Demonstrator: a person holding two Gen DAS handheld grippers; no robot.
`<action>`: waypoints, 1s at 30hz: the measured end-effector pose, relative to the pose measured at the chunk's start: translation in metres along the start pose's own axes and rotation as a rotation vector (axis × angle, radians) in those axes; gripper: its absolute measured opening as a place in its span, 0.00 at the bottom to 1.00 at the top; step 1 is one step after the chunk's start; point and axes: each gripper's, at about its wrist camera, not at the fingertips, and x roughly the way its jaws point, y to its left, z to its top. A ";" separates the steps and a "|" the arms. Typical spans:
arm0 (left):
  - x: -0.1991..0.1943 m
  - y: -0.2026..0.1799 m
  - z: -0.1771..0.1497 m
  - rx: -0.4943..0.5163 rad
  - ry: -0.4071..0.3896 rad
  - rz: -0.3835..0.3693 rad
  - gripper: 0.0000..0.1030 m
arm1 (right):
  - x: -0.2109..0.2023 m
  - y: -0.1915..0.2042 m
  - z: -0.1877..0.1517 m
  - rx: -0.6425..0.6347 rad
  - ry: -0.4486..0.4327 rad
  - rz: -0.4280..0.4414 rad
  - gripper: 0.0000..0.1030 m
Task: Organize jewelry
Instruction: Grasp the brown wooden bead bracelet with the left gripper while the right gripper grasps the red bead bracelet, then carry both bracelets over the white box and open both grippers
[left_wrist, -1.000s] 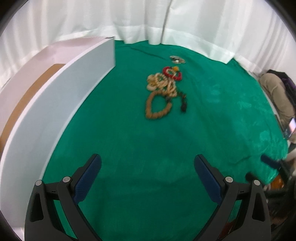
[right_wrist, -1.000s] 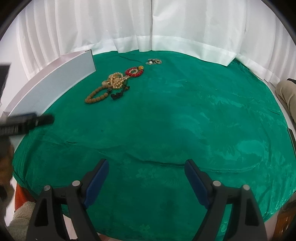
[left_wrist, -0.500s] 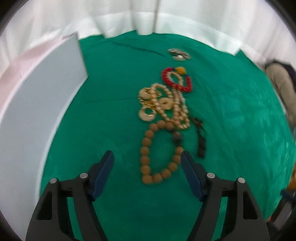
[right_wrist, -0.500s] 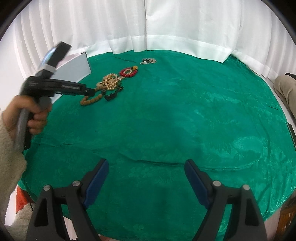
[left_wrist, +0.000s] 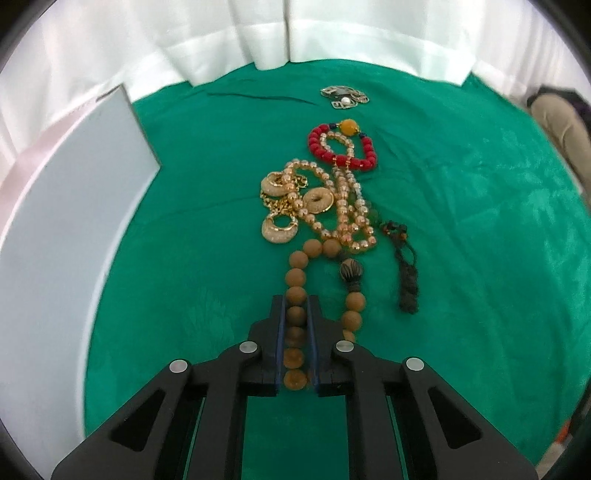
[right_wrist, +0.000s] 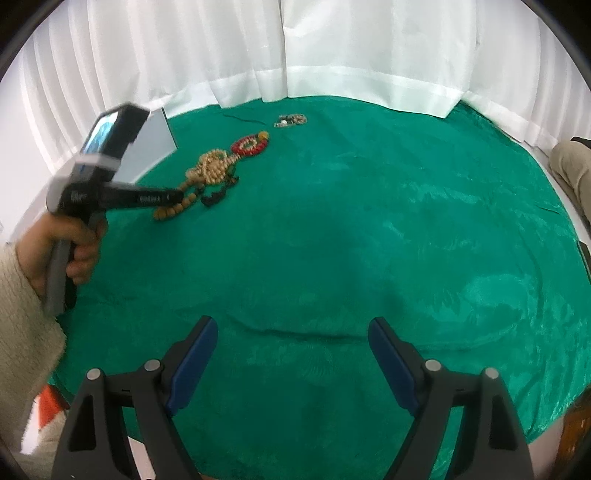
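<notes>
A pile of jewelry lies on the green cloth. My left gripper (left_wrist: 295, 301) is shut on the left strand of a brown wooden bead bracelet (left_wrist: 296, 277), which has a dark striped bead. Beyond it lie gold bead strands with gold rings (left_wrist: 317, 201), a red bead bracelet (left_wrist: 341, 147) with a yellow bead, a dark cord tassel (left_wrist: 406, 266) and a small metal piece (left_wrist: 344, 96). In the right wrist view the left gripper (right_wrist: 177, 195) sits at the bracelet (right_wrist: 171, 210). My right gripper (right_wrist: 291, 347) is open and empty above the near cloth.
A white box (left_wrist: 70, 221) with a tall wall stands at the left, also in the right wrist view (right_wrist: 155, 147). White curtains (right_wrist: 332, 48) ring the round table. A person's hand (right_wrist: 70, 247) holds the left gripper. A tan leg (left_wrist: 557, 122) shows at the right.
My left gripper moved forward over the wooden bead bracelet and shut on its left strand. The right gripper stayed open and hardly moved.
</notes>
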 end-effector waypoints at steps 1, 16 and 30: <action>-0.005 0.006 -0.001 -0.032 -0.007 -0.025 0.09 | -0.001 -0.003 0.007 0.008 -0.002 0.028 0.83; -0.056 0.079 -0.045 -0.269 -0.040 -0.177 0.09 | 0.159 0.012 0.242 -0.084 0.160 0.211 0.37; -0.053 0.098 -0.048 -0.331 -0.020 -0.247 0.09 | 0.258 0.044 0.283 -0.050 0.344 0.156 0.17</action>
